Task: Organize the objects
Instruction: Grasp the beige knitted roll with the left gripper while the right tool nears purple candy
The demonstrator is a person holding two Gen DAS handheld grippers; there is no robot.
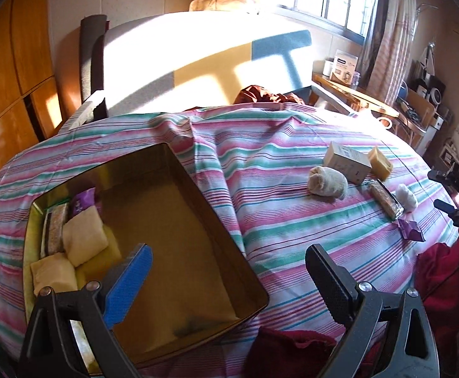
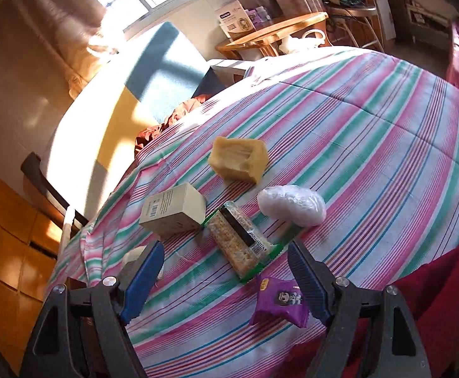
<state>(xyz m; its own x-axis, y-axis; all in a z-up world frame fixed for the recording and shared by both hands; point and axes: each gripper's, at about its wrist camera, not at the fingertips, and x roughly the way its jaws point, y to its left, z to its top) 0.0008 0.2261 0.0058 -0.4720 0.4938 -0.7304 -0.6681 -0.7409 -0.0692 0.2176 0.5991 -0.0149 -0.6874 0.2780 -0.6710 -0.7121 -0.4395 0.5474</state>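
A gold metal tin lies on the striped bedspread, with cream packets, a snack bar and a purple packet at its left end. My left gripper hovers open over the tin's near corner, holding nothing. On the right lie a rolled cream sock, a cream box, a yellow block, a wrapped snack bar, a white bundle and a purple packet. My right gripper stands open just short of the snack bar, with the purple packet between its fingers, untouched.
A sunlit mattress or board leans behind the bed, wooden wardrobes stand at the left. A wooden side table with a white box sits under the window. Red cloth hangs at the bed's near edge.
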